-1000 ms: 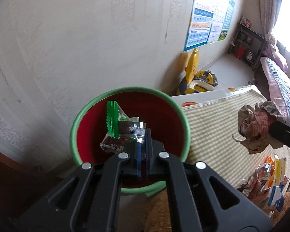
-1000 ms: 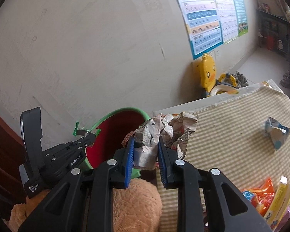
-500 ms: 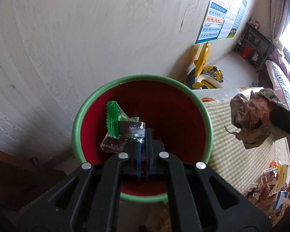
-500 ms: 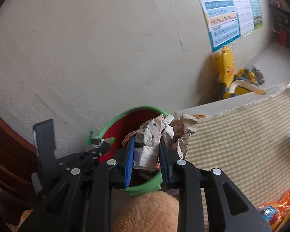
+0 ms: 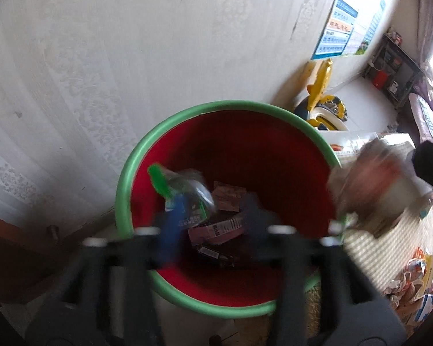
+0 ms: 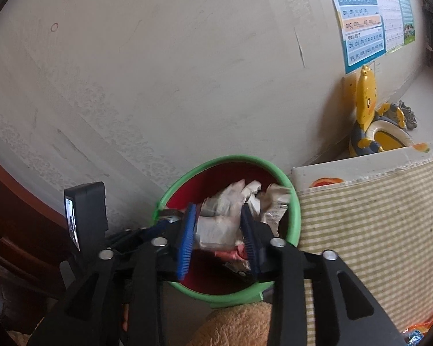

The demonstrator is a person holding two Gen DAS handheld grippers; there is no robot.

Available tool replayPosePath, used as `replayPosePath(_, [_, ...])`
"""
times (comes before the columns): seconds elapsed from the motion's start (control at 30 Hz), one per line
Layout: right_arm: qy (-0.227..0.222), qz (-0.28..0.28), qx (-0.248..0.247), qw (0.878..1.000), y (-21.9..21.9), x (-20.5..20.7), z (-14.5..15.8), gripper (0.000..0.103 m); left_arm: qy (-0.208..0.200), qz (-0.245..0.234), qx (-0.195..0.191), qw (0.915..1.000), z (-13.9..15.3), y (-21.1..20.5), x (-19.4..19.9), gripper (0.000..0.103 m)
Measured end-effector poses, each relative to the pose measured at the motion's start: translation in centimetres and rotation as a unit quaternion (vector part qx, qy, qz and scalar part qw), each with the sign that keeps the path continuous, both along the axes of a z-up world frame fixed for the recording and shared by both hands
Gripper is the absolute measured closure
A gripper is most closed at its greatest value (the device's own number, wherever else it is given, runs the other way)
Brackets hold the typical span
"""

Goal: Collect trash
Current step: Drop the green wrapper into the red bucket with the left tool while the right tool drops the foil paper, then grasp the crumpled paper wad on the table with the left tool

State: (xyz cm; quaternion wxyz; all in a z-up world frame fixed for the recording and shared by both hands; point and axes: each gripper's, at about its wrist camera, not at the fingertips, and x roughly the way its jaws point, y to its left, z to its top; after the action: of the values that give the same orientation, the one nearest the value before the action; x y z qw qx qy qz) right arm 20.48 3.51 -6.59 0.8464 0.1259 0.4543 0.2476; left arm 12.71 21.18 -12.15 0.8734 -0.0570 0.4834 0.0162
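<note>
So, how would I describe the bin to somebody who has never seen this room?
Look at the pale wall, at the end of the checked tablecloth. The bin stands there on the floor: round, with a green rim and a red inside, and wrappers in it.

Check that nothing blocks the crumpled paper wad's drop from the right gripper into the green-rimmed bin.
Nothing visible blocks it. The right gripper has just been opening with the crumpled paper wad between its fingers, directly over the bin. The mouth is open; only wrappers lie at the bottom.
</note>
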Motion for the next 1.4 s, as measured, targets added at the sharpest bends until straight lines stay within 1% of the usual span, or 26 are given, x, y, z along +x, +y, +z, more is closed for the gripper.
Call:
replayPosePath(0.03, [-0.001, -0.002, 0.003, 1.000, 0.0, 0.2, 0.0, 0.054, -0.002, 0.002, 0.001, 1.0000, 0.1, 0.1, -0.1, 0.051])
replayPosePath(0.3, [-0.002, -0.007, 0.002, 1.000, -0.9, -0.8, 0.3, 0.054, 0.003, -0.004, 0.010, 0.9999, 0.1, -0.4, -0.5, 0.050])
replayPosePath(0.5, [0.000, -0.024, -0.004, 1.000, -3.8, -3.0, 0.8, 0.054, -0.001, -0.015, 0.015, 0.9998, 0.8, -1.2, -1.8, 0.050])
replayPosePath(0.6, [-0.001, -0.044, -0.018, 0.999, -6.5, -4.5, 1.0, 0.053, -0.003, -0.029, 0.019, 0.9994, 1.2, -2.1, -2.5, 0.050])
replayPosePath(0.7, [0.004, -0.074, -0.033, 0.997, -10.6, -6.6, 1.1, 0.053, -0.005, -0.045, 0.010, 0.9989, 1.8, -3.6, -3.5, 0.050])
replayPosePath(0.73, [0.005, -0.081, -0.039, 0.996, -11.6, -7.1, 1.1, 0.052, -0.007, -0.058, 0.008, 0.9983, 2.0, -4.5, -4.0, 0.050])
replayPosePath(0.8, [0.008, -0.103, -0.063, 0.993, -14.6, -8.7, 0.9, 0.050, -0.008, -0.075, 0.007, 0.9971, 2.3, -5.8, -4.7, 0.048])
replayPosePath(0.87, [0.015, -0.120, -0.083, 0.989, -17.3, -9.9, 0.6, 0.048, -0.007, -0.094, -0.004, 0.9955, 2.6, -7.4, -5.5, 0.046])
replayPosePath(0.93, [0.032, -0.132, -0.106, 0.985, -20.0, -10.9, -0.1, 0.046, 0.001, -0.110, -0.019, 0.9938, 2.6, -9.0, -6.4, 0.045])
replayPosePath(1.0, [0.047, -0.140, -0.127, 0.981, -21.9, -11.7, -1.2, 0.046, 0.006, -0.131, -0.025, 0.9910, 2.6, -10.6, -7.0, 0.044])
replayPosePath(1.03, [0.061, -0.142, -0.144, 0.977, -23.0, -12.4, -2.0, 0.046, 0.008, -0.150, -0.022, 0.9884, 2.5, -11.7, -7.5, 0.043])
replayPosePath(1.1, [0.076, -0.141, -0.158, 0.974, -24.3, -13.5, -3.1, 0.046, 0.013, -0.187, -0.010, 0.9823, 2.3, -13.8, -8.5, 0.034])
replayPosePath(1.13, [0.088, -0.140, -0.164, 0.973, -25.0, -14.2, -4.0, 0.046, 0.022, -0.214, -0.005, 0.9766, 1.9, -15.2, -9.2, 0.033])
replayPosePath(1.17, [0.095, -0.140, -0.166, 0.971, -25.4, -14.7, -4.5, 0.046, 0.028, -0.228, -0.004, 0.9731, 1.7, -16.0, -9.6, 0.030])
replayPosePath(1.2, [0.103, -0.139, -0.167, 0.971, -25.9, -15.2, -5.1, 0.046, 0.040, -0.254, -0.002, 0.9664, 1.2, -17.3, -10.1, 0.027])
replayPosePath(1.23, [0.109, -0.138, -0.166, 0.970, -26.2, -15.7, -5.6, 0.046, 0.048, -0.269, 0.002, 0.9618, 0.8, -18.2, -10.5, 0.026])
replayPosePath(1.3, [0.115, -0.135, -0.165, 0.970, -26.7, -16.4, -6.2, 0.045, 0.064, -0.304, 0.035, 0.9498, -0.4, -20.6, -11.4, 0.026])
replayPosePath(1.33, [0.116, -0.133, -0.164, 0.971, -26.6, -16.6, -6.5, 0.045, 0.068, -0.315, 0.044, 0.9458, -0.8, -21.4, -11.6, 0.026])
replayPosePath(1.4, [0.117, -0.128, -0.159, 0.972, -26.7, -17.0, -6.8, 0.043, 0.082, -0.341, 0.057, 0.9347, -1.7, -23.2, -11.8, 0.026])
